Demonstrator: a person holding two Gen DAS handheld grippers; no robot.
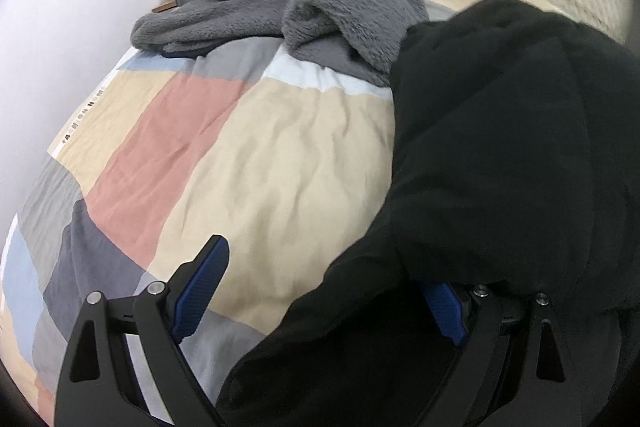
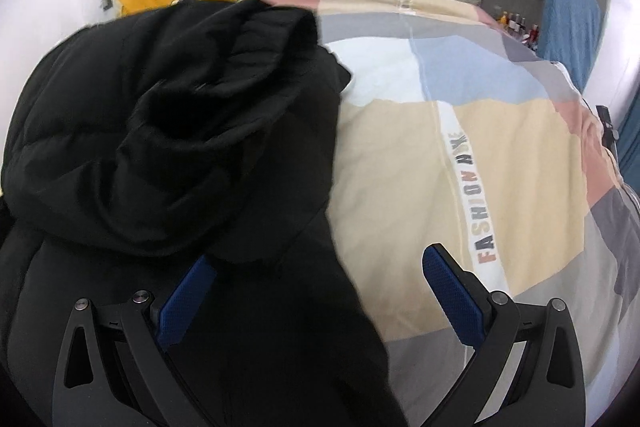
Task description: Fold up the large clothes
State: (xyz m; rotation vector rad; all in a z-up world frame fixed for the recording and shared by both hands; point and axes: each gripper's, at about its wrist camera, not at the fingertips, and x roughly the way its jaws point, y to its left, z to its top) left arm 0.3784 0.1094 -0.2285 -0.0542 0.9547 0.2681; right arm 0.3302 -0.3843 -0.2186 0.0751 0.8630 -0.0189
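Left wrist: tongs angled down, spread over coat.

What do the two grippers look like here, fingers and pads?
Both match. The left gripper and right gripper each have two matte black fingers with teardrop-shaped cutouts near the base and round silver pivot bolts at the linkages. Each finger carries a blue pad with a fine knurled texture. No cables, markings or sleeves are visible.
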